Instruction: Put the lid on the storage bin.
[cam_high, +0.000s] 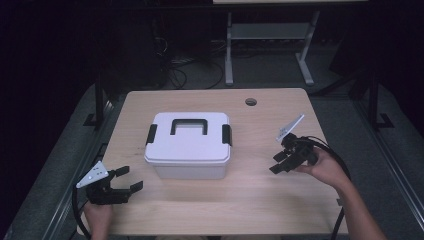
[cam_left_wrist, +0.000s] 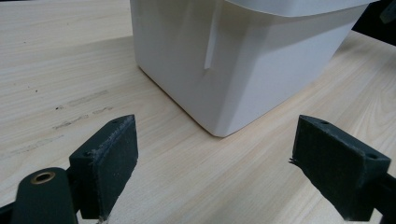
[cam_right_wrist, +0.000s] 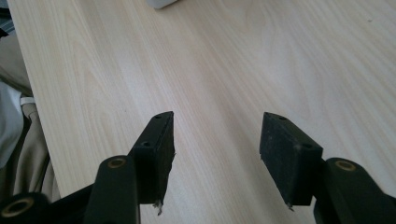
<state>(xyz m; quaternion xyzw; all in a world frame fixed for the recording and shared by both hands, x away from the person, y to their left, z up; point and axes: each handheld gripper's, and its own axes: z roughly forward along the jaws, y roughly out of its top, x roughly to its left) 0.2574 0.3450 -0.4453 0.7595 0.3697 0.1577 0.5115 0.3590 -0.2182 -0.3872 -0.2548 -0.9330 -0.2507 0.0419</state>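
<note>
Now | left tool (cam_high: 127, 178) low, level | right tool (cam_high: 280, 162) tilted down, empty

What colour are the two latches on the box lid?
Black latches on a white box; the high view shows them best.

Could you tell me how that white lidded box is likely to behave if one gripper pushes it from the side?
The white box looks like rigid plastic, so it should hold its shape. Its broad, low base suggests sliding on the smooth wooden table rather than tipping. Its black latches appear closed, so the lid probably stays on.
</note>
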